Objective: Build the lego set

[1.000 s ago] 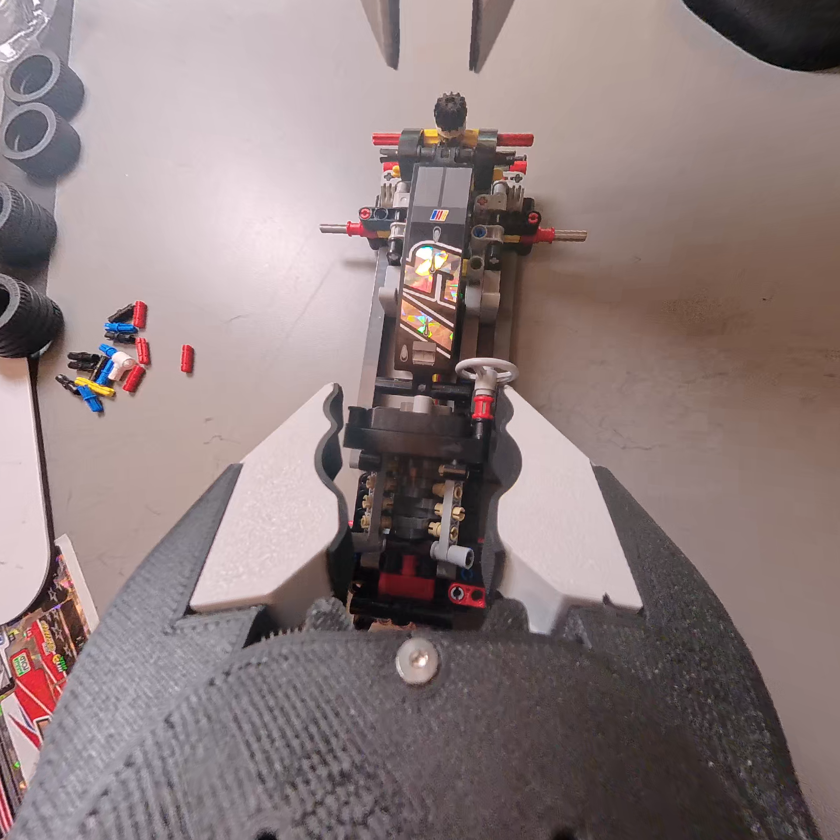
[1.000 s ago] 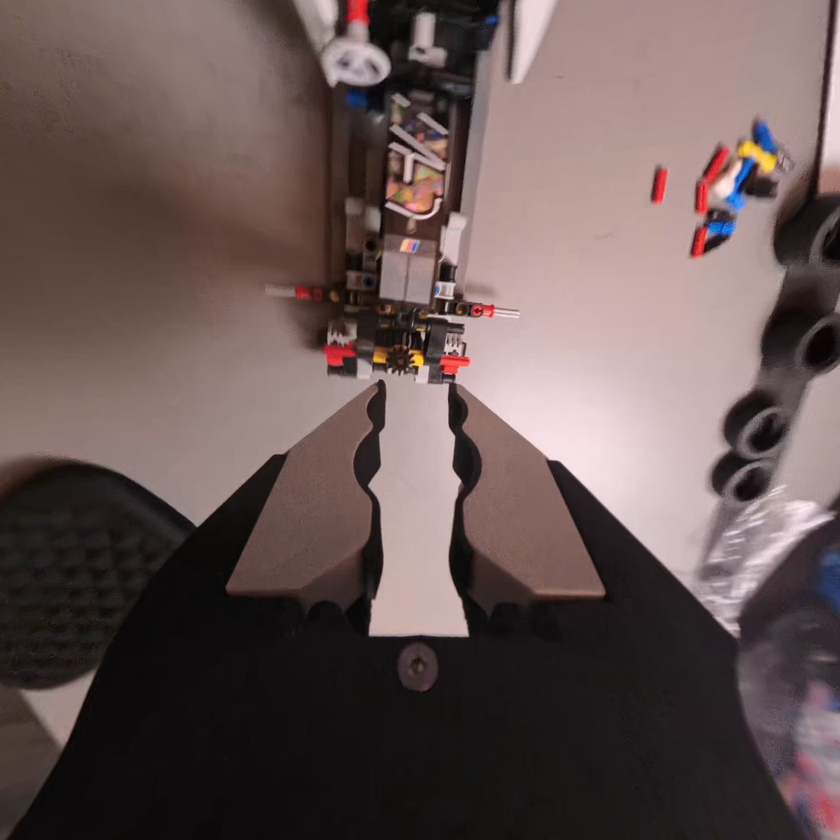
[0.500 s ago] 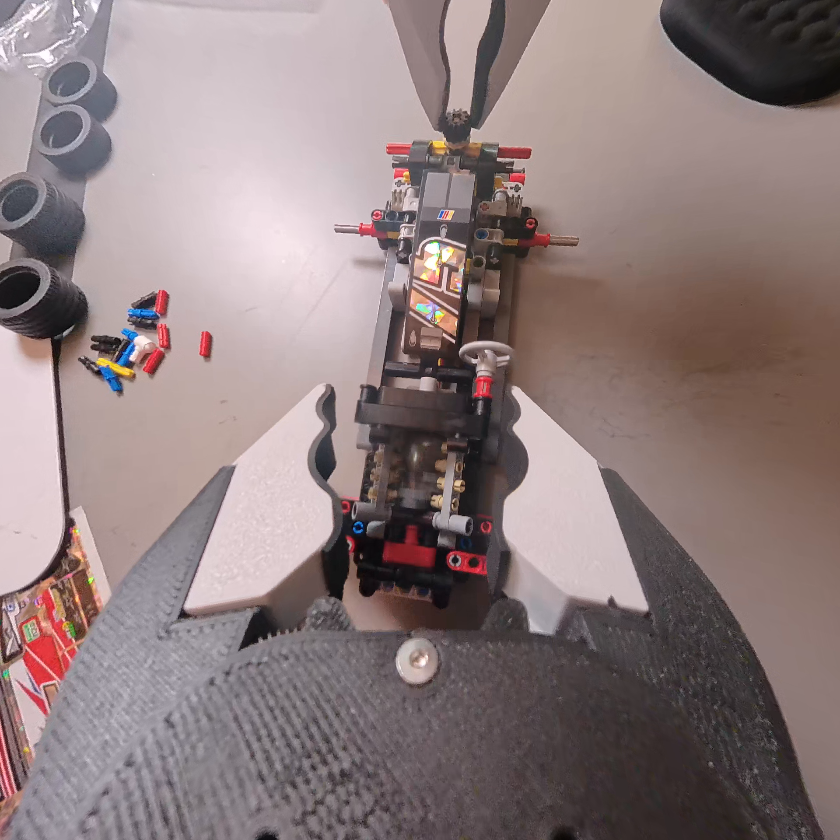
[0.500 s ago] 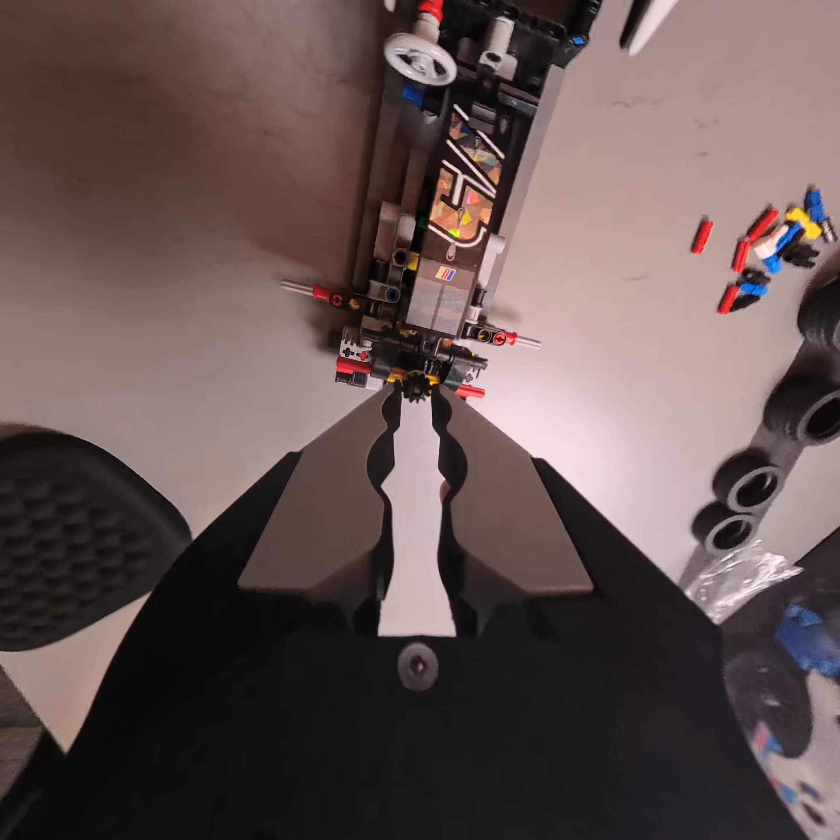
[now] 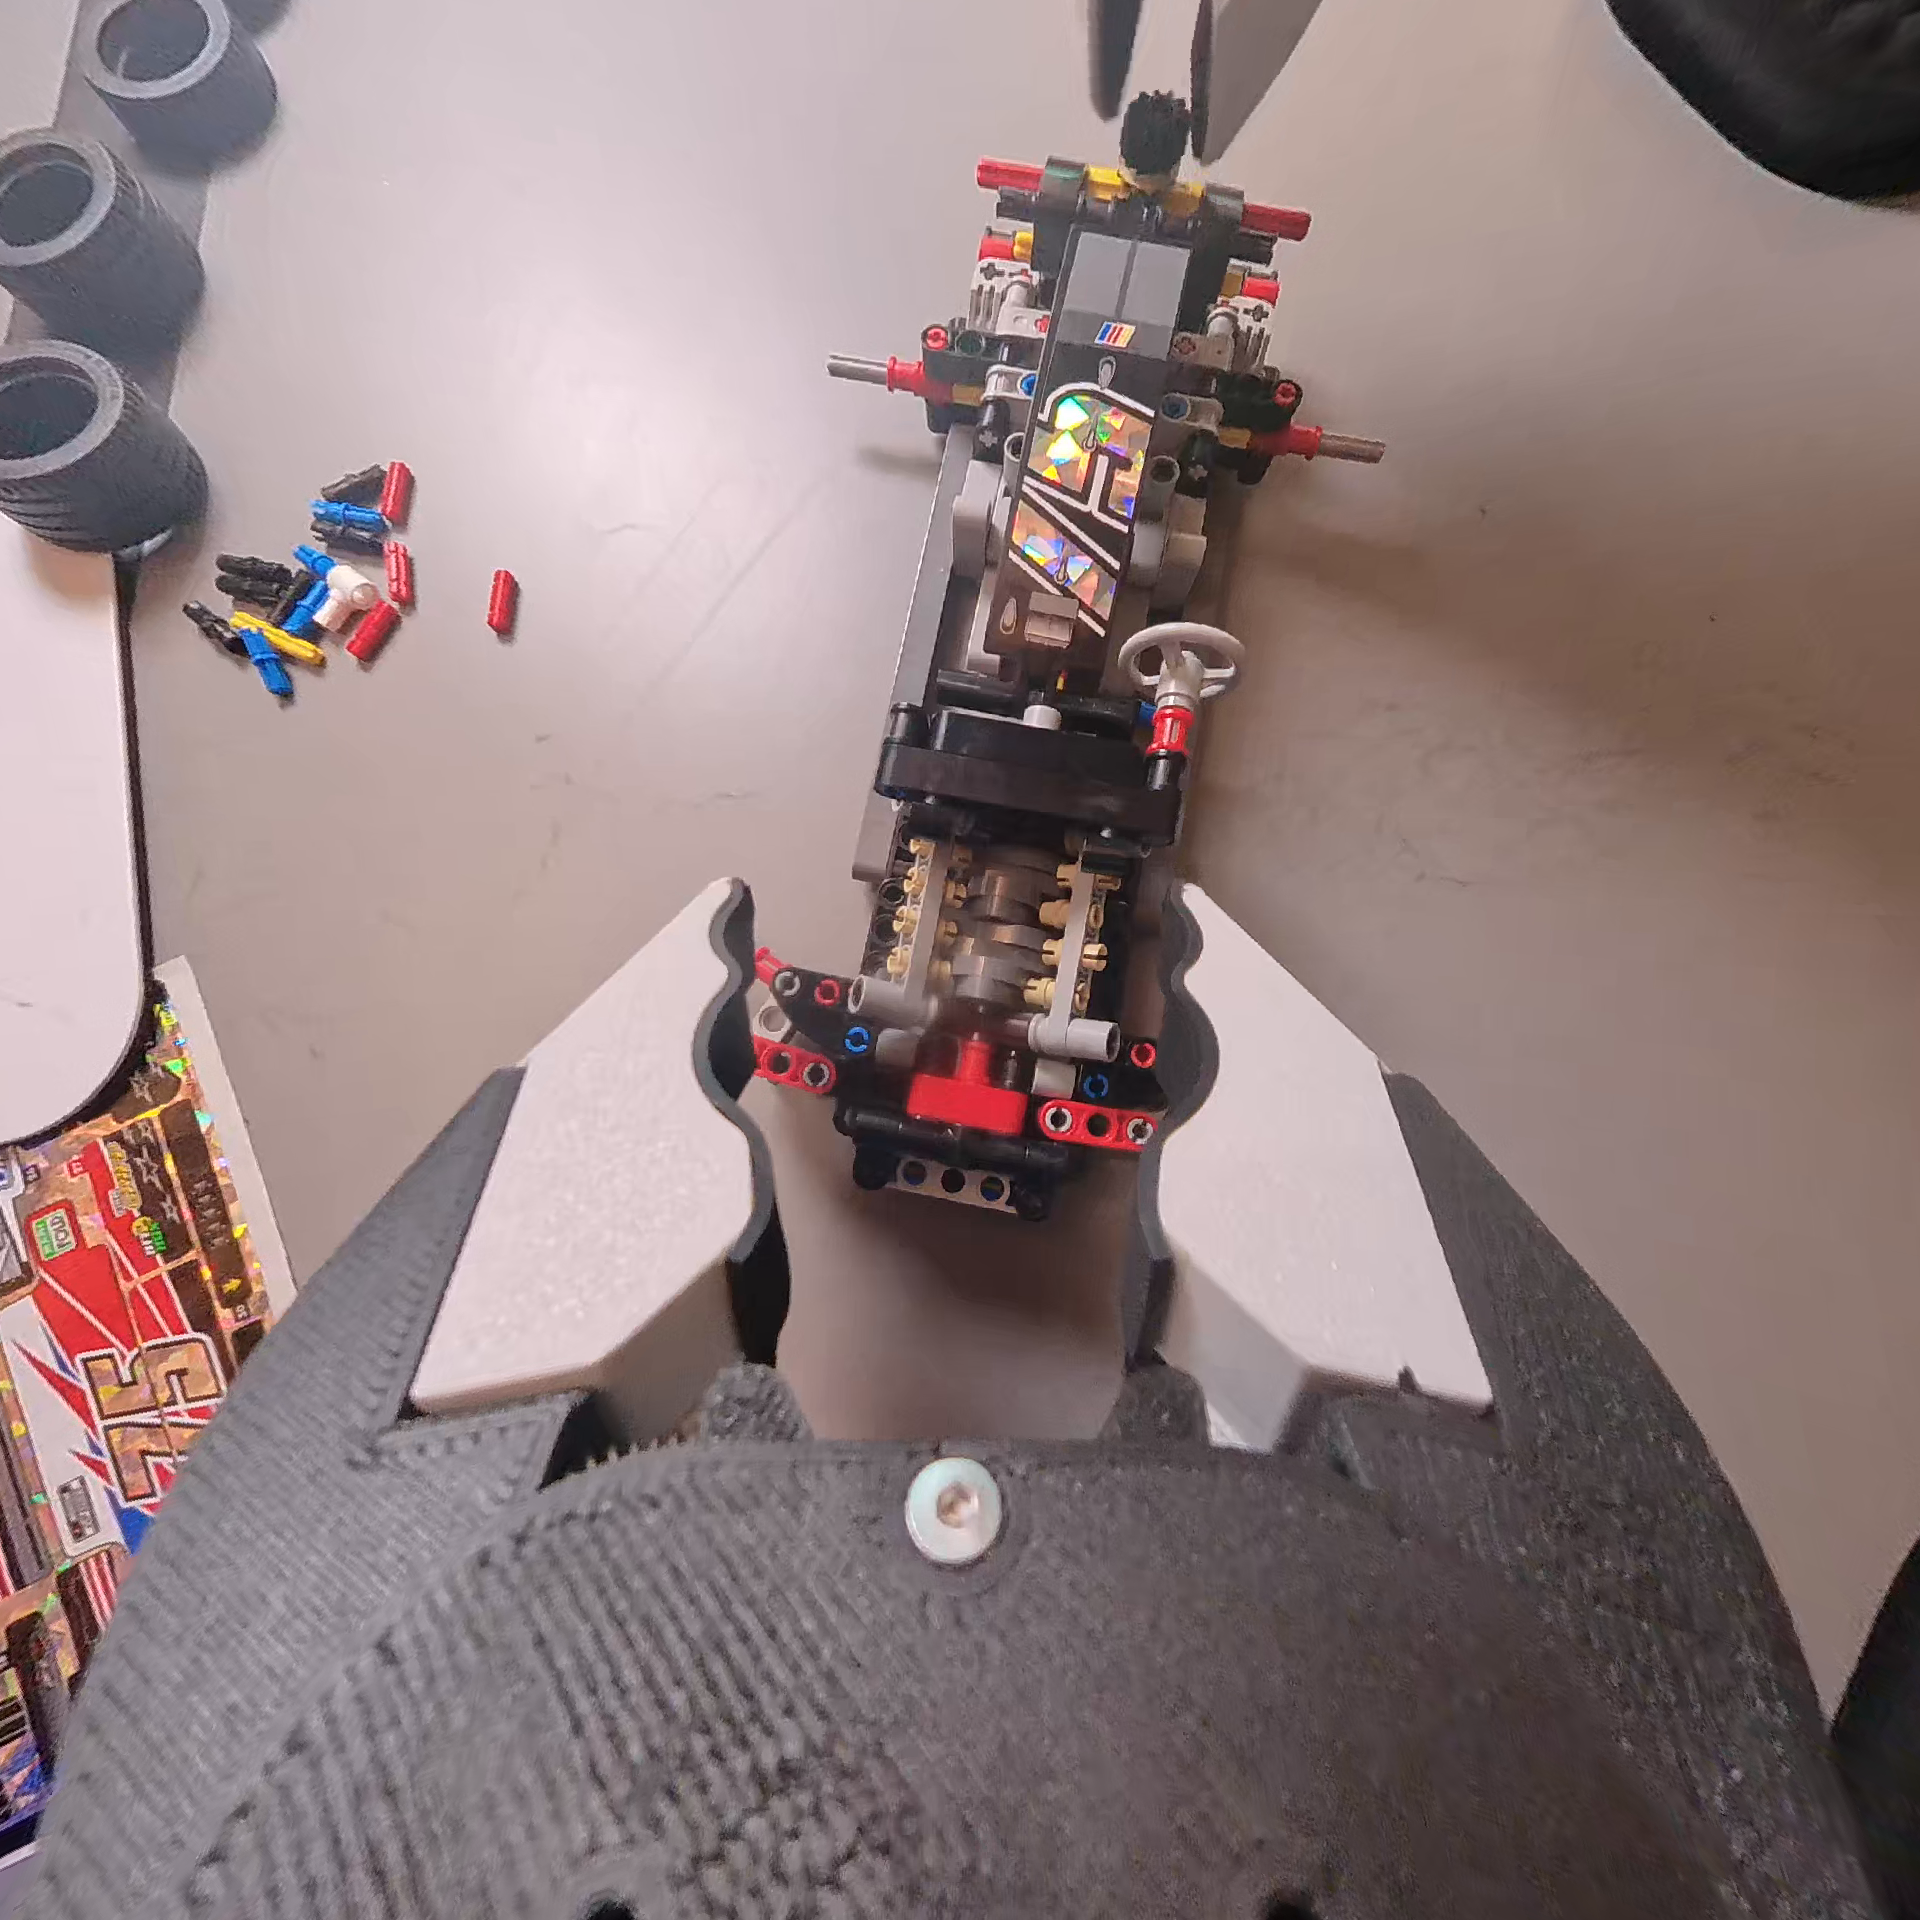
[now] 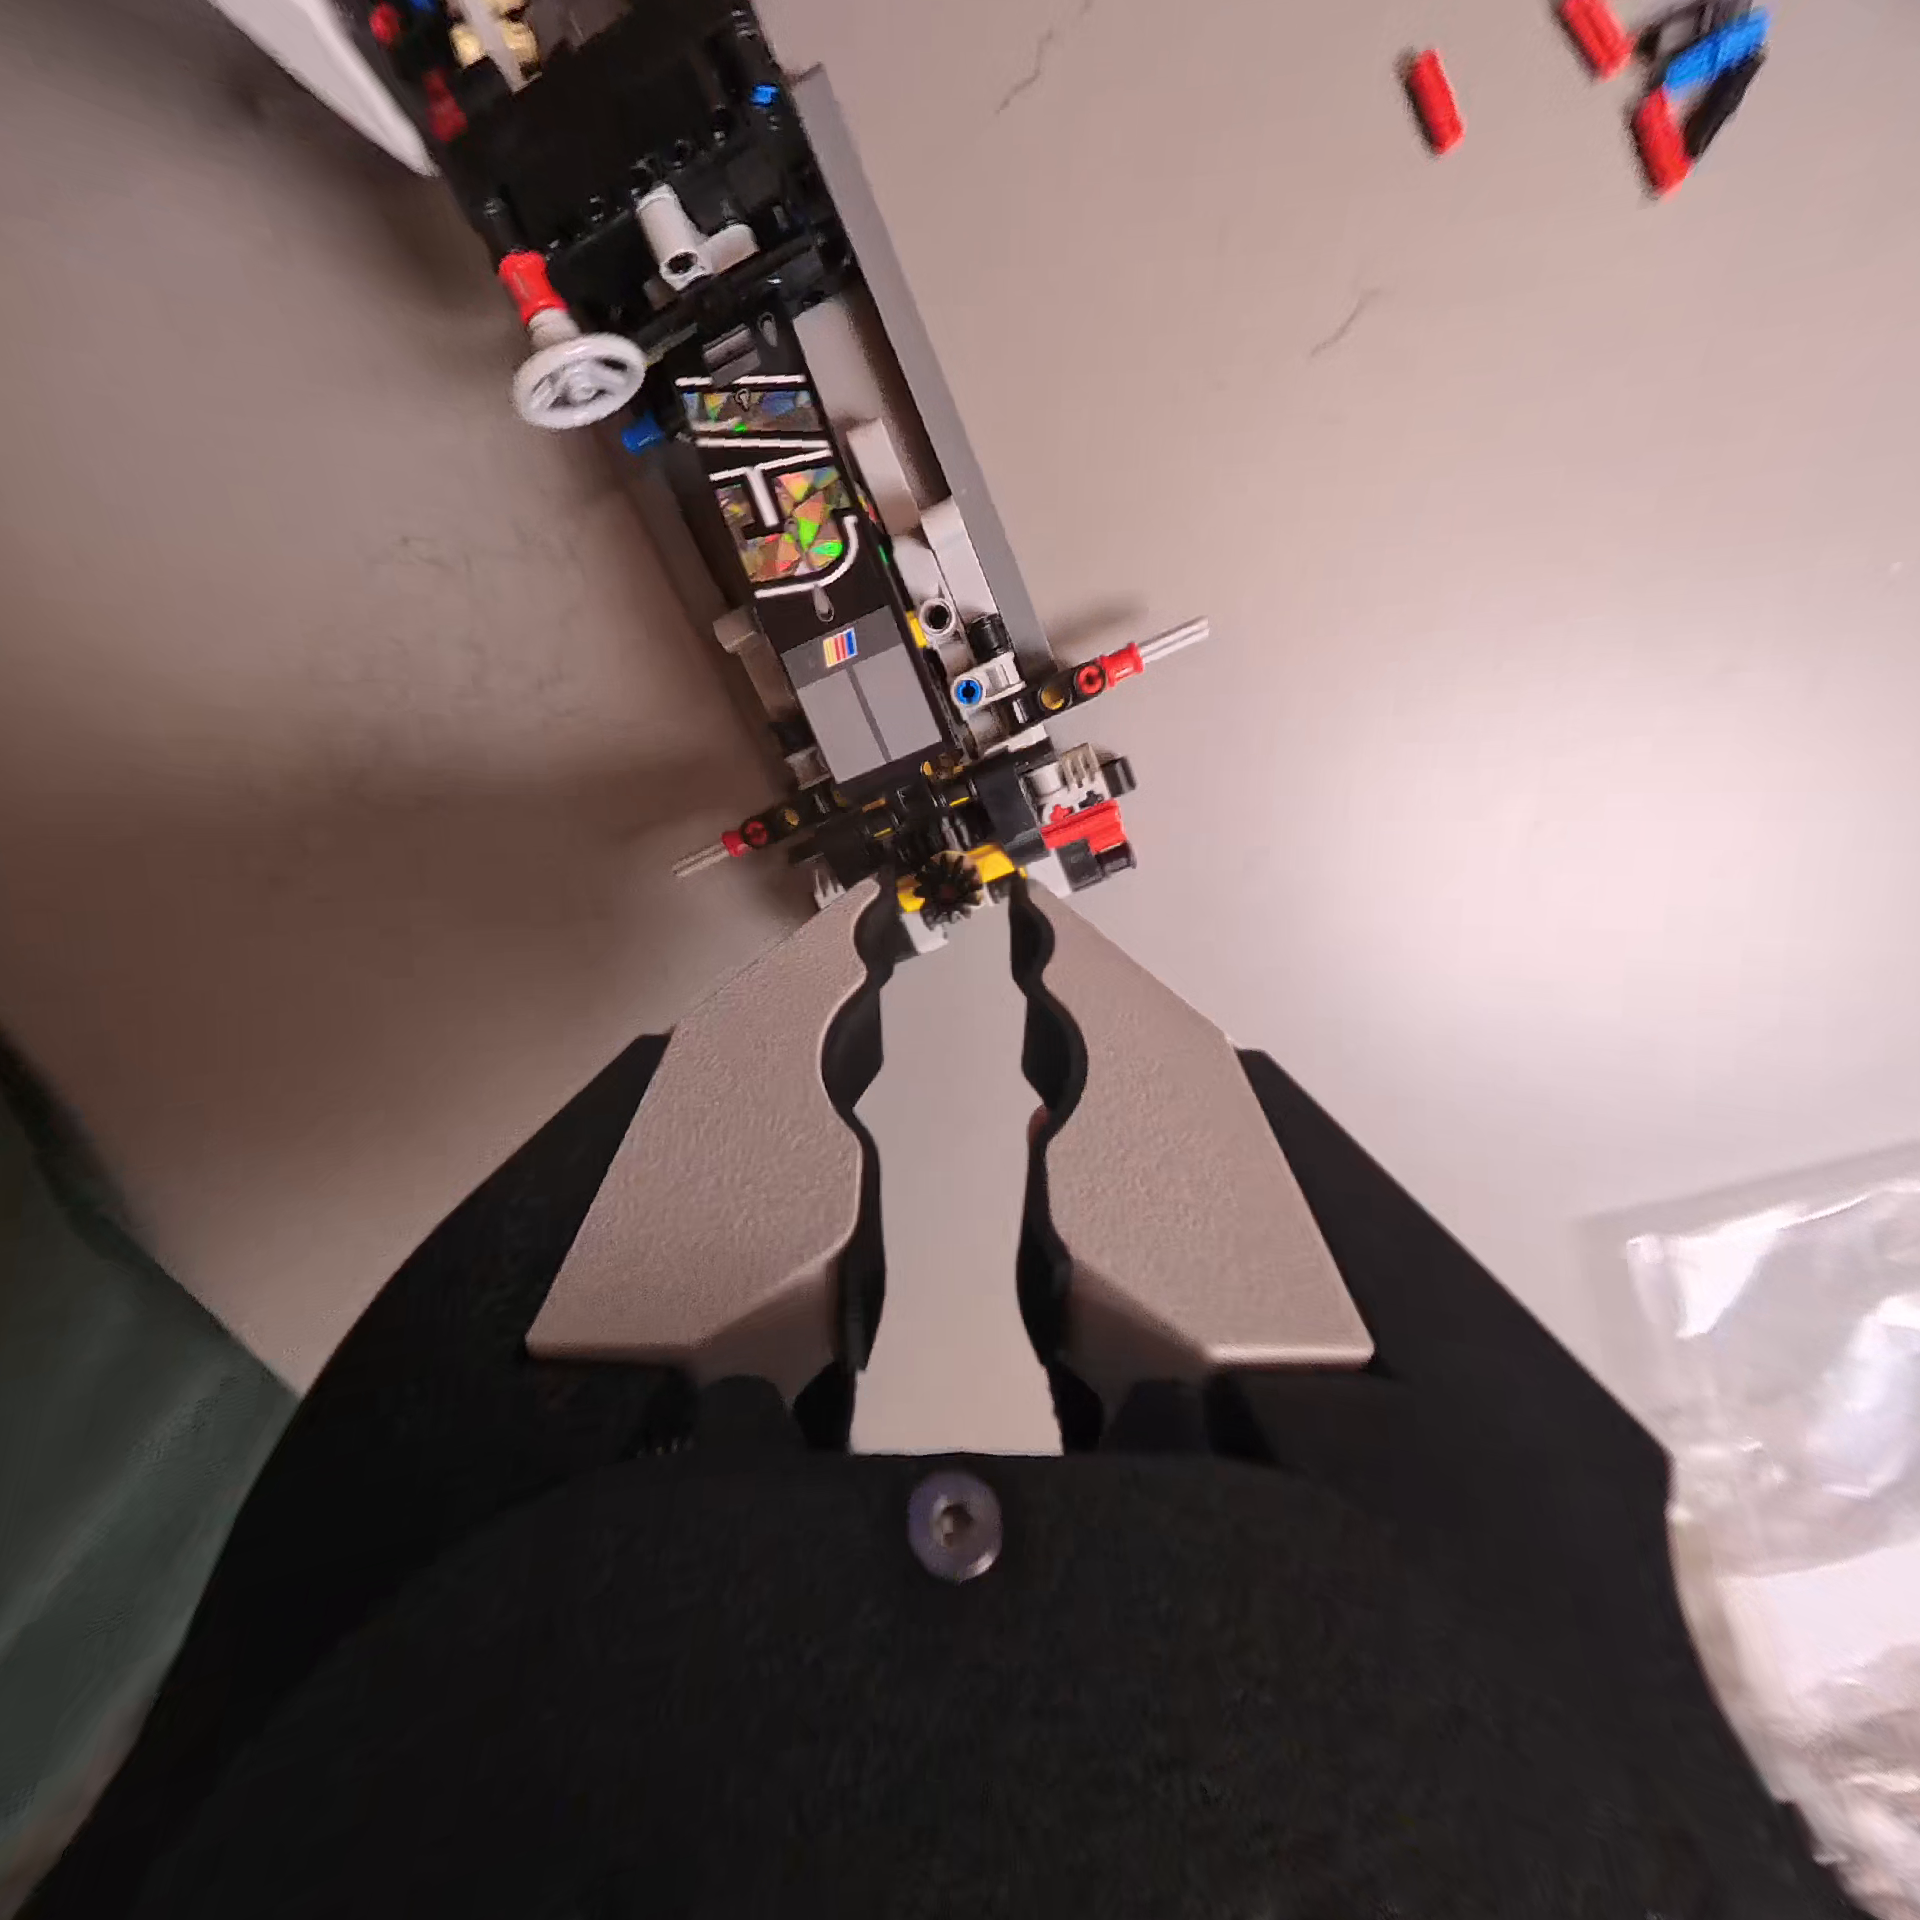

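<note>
The lego car chassis (image 5: 1049,582) lies on the grey table, with a white steering wheel (image 5: 1184,655) and a black gear (image 5: 1153,125) at its far end. My left gripper (image 5: 956,904) is open, its fingers standing either side of the chassis's near end with a gap on each side. In the right wrist view the chassis (image 6: 831,582) runs up and to the left. My right gripper (image 6: 945,899) is open a little, its tips closely flanking the black gear (image 6: 945,881) with small gaps. Its tips also show in the left wrist view (image 5: 1153,73).
Black tyres (image 5: 94,447) stand at the far left, beside a heap of small pins (image 5: 301,582) and a lone red pin (image 5: 502,600). A sticker sheet (image 5: 104,1299) and a white board (image 5: 52,831) lie at the left. A clear plastic bag (image 6: 1818,1403) lies at the right. The tips of one gripper are about 15 centimetres away from the tips of the other. It is some 12 centimetres from my left tips to the lone red pin (image 5: 502,600). It is also in sight in the right wrist view (image 6: 1443,120).
My left gripper has opened wider and drawn back toward the chassis's near end. My right gripper came up to the gear, narrowed around it, then widened slightly. The chassis now sits angled in both views.
</note>
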`<state>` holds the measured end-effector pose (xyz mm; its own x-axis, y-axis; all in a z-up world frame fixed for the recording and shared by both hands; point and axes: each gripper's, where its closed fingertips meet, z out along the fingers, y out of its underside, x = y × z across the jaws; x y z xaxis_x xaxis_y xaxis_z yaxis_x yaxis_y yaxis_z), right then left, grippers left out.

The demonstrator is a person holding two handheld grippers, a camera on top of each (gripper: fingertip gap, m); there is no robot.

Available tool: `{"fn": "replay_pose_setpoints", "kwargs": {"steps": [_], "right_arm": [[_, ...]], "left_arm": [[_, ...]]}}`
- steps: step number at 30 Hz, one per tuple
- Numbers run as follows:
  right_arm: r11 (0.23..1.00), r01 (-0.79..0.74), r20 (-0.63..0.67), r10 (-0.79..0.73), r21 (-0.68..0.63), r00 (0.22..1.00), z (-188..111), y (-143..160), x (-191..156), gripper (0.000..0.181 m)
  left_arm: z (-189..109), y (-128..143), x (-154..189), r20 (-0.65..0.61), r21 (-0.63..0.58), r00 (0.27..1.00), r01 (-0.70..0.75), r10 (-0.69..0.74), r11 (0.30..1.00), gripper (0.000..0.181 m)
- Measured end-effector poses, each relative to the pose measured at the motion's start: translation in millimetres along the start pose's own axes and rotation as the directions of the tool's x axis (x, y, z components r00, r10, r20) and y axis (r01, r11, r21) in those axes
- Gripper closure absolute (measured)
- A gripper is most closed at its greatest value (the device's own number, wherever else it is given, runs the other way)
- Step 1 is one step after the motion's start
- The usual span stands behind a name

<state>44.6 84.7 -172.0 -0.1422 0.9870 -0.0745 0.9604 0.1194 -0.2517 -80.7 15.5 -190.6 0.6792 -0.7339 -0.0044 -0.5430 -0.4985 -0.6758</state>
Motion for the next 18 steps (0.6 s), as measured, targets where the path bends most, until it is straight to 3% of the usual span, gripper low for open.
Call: {"fn": "replay_pose_setpoints", "kwargs": {"steps": [2,5,7,10,14,18], "right_arm": [[0.971,0.238,-0.008,-0.238,0.029,0.971,-6,-5,-2,0.160],[0.824,0.566,-0.045,-0.565,0.010,0.824,-10,-6,-6,0.158],[0.729,0.684,-0.056,-0.684,-0.024,0.727,-7,-4,-5,0.157],[0.658,0.750,-0.040,-0.753,-0.069,0.657,-1,0,1,0.160],[0.673,0.736,-0.031,-0.739,-0.073,0.673,2,0,5,0.171],[0.825,0.562,-0.005,-0.563,-0.066,0.826,2,1,5,0.172]], "left_arm": [[1,1,0,-0.004,-0.008,1.000,-0.001,0.001,1.000,0.104],[0,2,0,-0.009,-0.011,1.000,0.003,-0.003,1.000,0.104],[-3,3,1,-0.012,-0.009,1.000,0.007,-0.007,1.000,0.104],[-8,1,1,-0.009,0.004,1.000,0.009,-0.009,1.000,0.105],[-12,1,0,-0.006,0.016,1.000,0.012,-0.011,1.000,0.105],[-12,1,0,-0.010,0.017,1.000,0.016,-0.016,1.000,0.106]]}}
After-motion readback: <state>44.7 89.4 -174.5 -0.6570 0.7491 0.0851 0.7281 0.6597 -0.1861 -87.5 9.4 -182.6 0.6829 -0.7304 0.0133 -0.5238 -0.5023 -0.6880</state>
